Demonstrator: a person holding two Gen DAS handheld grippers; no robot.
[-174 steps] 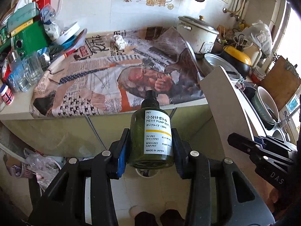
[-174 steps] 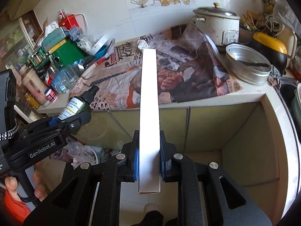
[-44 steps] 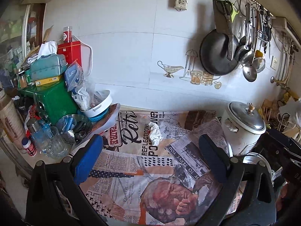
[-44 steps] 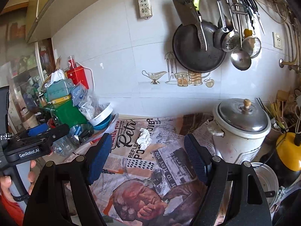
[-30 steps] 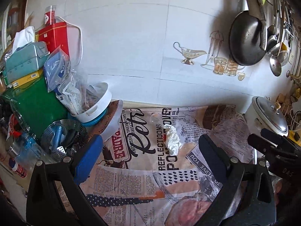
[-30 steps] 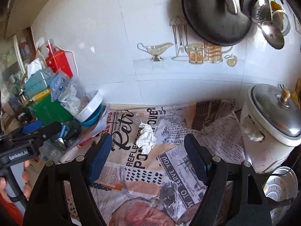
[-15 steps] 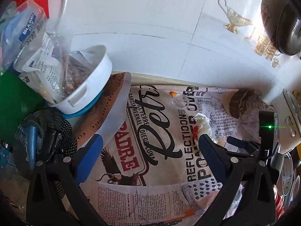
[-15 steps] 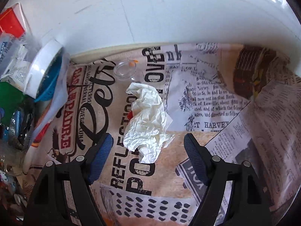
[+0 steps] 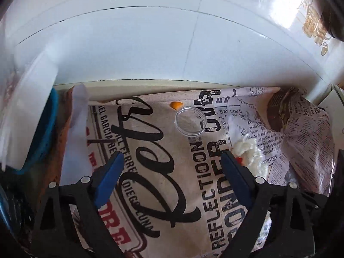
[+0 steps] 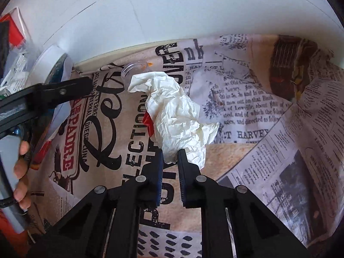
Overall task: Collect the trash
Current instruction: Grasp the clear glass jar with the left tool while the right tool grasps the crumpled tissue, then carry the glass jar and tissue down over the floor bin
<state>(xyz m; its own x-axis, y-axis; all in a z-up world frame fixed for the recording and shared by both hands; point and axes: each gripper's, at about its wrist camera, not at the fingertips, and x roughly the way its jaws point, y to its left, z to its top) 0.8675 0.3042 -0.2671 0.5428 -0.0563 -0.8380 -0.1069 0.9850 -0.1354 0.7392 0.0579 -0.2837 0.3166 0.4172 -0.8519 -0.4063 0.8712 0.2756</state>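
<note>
A crumpled white paper wad [image 10: 176, 116] lies on the newspaper-covered counter, with a red scrap [image 10: 148, 122] under its left side. My right gripper [image 10: 170, 157] is shut on the wad's near end. A small clear plastic cup [image 9: 189, 121] stands on the newspaper near the wall, with an orange bit [image 9: 176, 105] behind it. My left gripper [image 9: 172, 163] is open and empty, low over the paper, the cup just beyond its fingertips. The wad also shows in the left wrist view [image 9: 249, 153], right of the right finger. The cup [image 10: 132, 71] shows behind the wad.
A white tiled wall [image 9: 150, 43] closes the back. A white bowl on a blue dish [image 9: 32, 116] crowds the left edge. Newspaper [image 10: 301, 129] rises in folds at the right. The person's hand [image 10: 20, 172] holds the left gripper's handle at far left.
Both grippers have moved down and closer to the counter. My right gripper has closed on the paper wad. My left gripper stays open, now near the clear cup.
</note>
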